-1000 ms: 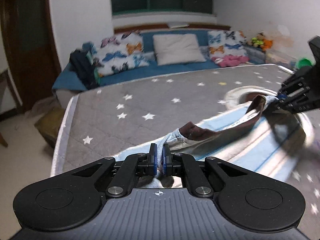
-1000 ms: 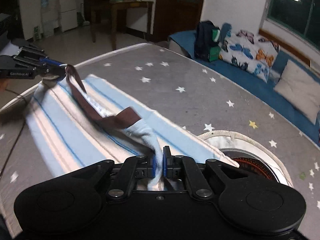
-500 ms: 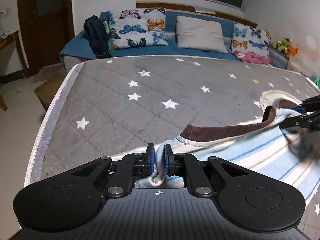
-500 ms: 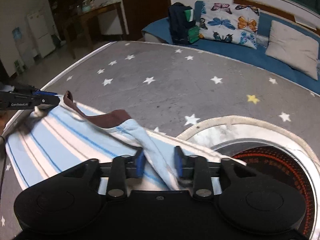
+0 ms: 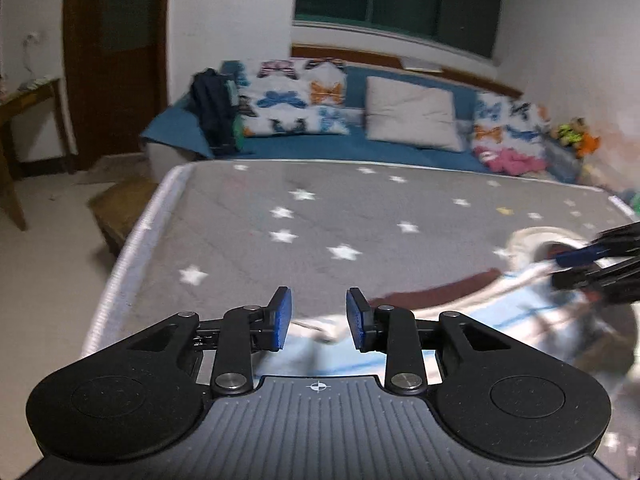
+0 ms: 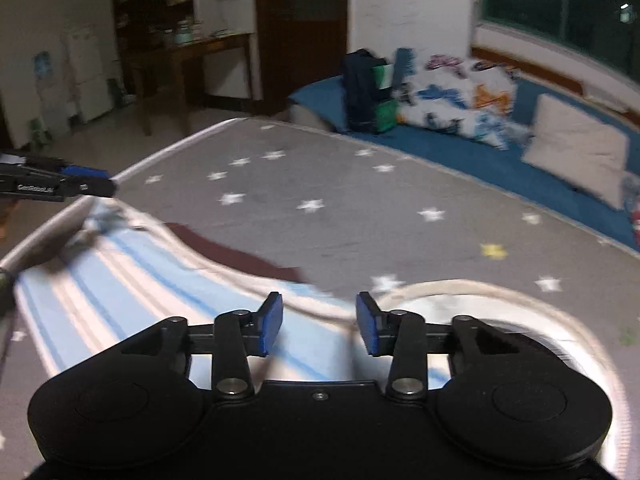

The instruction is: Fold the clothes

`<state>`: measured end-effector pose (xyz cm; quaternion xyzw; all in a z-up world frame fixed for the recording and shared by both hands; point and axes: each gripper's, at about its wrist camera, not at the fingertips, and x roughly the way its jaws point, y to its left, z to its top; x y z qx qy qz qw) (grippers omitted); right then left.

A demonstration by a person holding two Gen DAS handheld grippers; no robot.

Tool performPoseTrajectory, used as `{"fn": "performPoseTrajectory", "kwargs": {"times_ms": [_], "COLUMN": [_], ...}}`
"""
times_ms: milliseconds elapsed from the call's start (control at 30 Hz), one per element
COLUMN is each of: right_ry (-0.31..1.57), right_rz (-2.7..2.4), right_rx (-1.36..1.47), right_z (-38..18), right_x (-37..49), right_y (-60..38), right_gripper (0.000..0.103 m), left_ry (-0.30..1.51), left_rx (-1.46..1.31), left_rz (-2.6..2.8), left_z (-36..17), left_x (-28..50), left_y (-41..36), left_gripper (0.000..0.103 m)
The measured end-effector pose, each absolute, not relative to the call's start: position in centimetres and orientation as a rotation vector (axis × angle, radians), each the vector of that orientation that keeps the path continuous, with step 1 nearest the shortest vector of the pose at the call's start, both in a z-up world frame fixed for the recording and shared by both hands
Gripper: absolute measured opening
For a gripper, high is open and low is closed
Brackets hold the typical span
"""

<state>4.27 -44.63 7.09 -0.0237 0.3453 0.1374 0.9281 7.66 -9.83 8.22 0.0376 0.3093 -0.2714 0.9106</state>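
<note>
A light-blue striped garment (image 5: 516,320) (image 6: 120,280) with a brown waistband (image 5: 436,298) (image 6: 236,256) lies flat on the grey star-print mattress (image 5: 320,208) (image 6: 340,200). My left gripper (image 5: 319,320) hovers over the garment's left corner. Its jaws are opening, and the cloth lies below the gap, untouched by the pads. My right gripper (image 6: 319,322) is over the other corner, its jaws closing with a wide gap and no cloth pinched. Each gripper shows blurred at the other view's edge: right gripper (image 5: 592,264), left gripper (image 6: 80,184).
A round white-rimmed dark disc (image 6: 500,300) (image 5: 540,240) sits on the mattress beside the garment's right end. Behind the mattress stands a blue sofa (image 5: 320,148) with butterfly pillows and a dark bag (image 6: 364,96). The mattress edge (image 5: 132,248) drops to the floor at left.
Both grippers were shut on the garment's lifted corners. They have let go, the jaws stand apart, and the garment has dropped flat onto the mattress.
</note>
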Motion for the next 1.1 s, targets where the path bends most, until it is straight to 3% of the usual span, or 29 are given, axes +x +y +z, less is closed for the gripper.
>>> {"fn": "performPoseTrajectory", "kwargs": {"times_ms": [400, 767, 1100], "right_ry": [0.724, 0.754, 0.739], "right_rz": [0.217, 0.169, 0.173], "right_rx": [0.018, 0.031, 0.069], "right_z": [4.3, 4.2, 3.8], "right_x": [7.7, 4.0, -1.6], "right_y": [-43.8, -45.8, -46.2], "right_gripper": [0.033, 0.033, 0.033], "left_ry": [0.728, 0.765, 0.655], "left_rx": [0.116, -0.008, 0.051], "left_rz": [-0.584, -0.487, -0.54], "left_z": [5.1, 4.3, 6.8], "left_x": [8.7, 12.5, 4.4], "left_y": [-11.2, -9.7, -8.5], "left_gripper": [0.031, 0.024, 0.026]}}
